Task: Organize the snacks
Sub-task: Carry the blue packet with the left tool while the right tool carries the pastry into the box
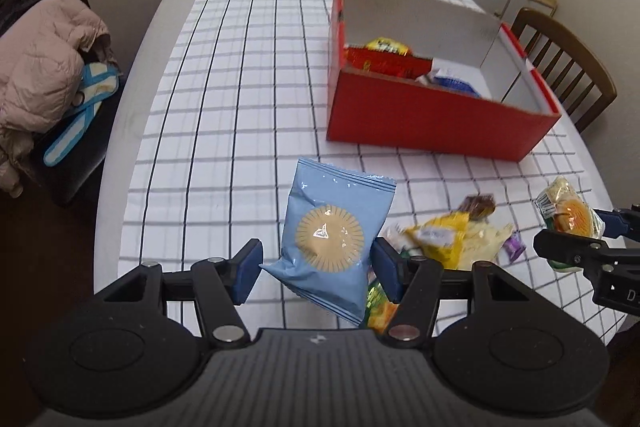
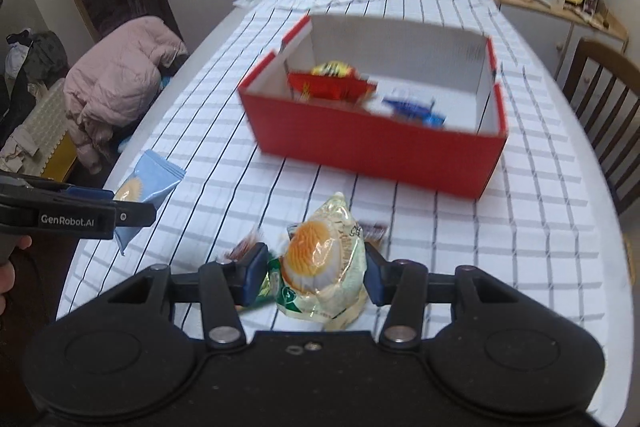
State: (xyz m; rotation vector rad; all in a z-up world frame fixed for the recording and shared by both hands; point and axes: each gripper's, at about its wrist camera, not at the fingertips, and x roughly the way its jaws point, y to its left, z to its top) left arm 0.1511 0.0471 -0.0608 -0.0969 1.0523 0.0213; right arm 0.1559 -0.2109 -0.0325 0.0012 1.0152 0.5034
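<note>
So this looks somewhere in the middle of the job. The red box [image 1: 420, 119] sits open on the checked cloth of the desk [image 1: 240, 107] and already has a few things in it: a red packet [image 2: 332, 85] with something yellow behind it at one end, and a blue-and-white packet [image 2: 416, 109] next to that. Plenty of room left inside.

Both tools are loaded. The left tool [image 1: 316, 267] is clamped on a light blue cookie packet [image 1: 332, 227], pads pressing its sides, packet upright and clear of the cloth. The right tool [image 2: 316, 273] is gripping a clear-wrapped pastry with an orange-and-white top [image 2: 316, 259], also off the desk. Neither one is over the box; both are nearer the front edge.

Still to do: a small heap of loose snacks [image 1: 452, 235] lies on the cloth between the two tools, yellowish wrappers plus a brown one and a bit of purple, blurry so I can't name them. My guess is the two held packets go into the box next, then that pile.
</note>
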